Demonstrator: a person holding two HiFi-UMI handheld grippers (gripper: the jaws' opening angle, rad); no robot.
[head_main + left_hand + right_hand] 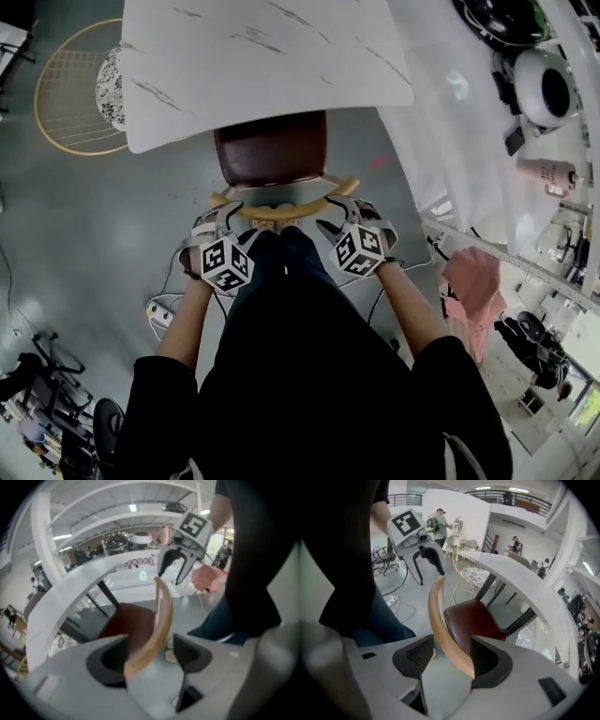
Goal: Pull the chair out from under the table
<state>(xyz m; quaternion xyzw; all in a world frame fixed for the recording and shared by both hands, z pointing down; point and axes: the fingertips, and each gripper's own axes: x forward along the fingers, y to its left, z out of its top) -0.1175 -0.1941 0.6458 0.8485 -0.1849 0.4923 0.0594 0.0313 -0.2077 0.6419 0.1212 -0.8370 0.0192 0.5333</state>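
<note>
A chair with a dark red-brown seat [272, 150] stands half under the white marble table [262, 56]; its curved wooden backrest [323, 195] faces me. My left gripper [228, 211] is at the rail's left end and my right gripper [342, 214] at its right end. In the left gripper view the backrest [161, 616] runs between the open jaws of the left gripper [147, 656], with a gap on one side. The right gripper view shows the backrest [438, 616] between the spread jaws of the right gripper [450, 656], close to one pad, not clamped.
A round wire-framed chair [80, 89] stands left of the table. A power strip with cable [159, 314] lies on the grey floor at my left. A white counter [469, 141] with appliances runs along the right, with a pink cloth [473, 281] below it. My legs stand right behind the chair.
</note>
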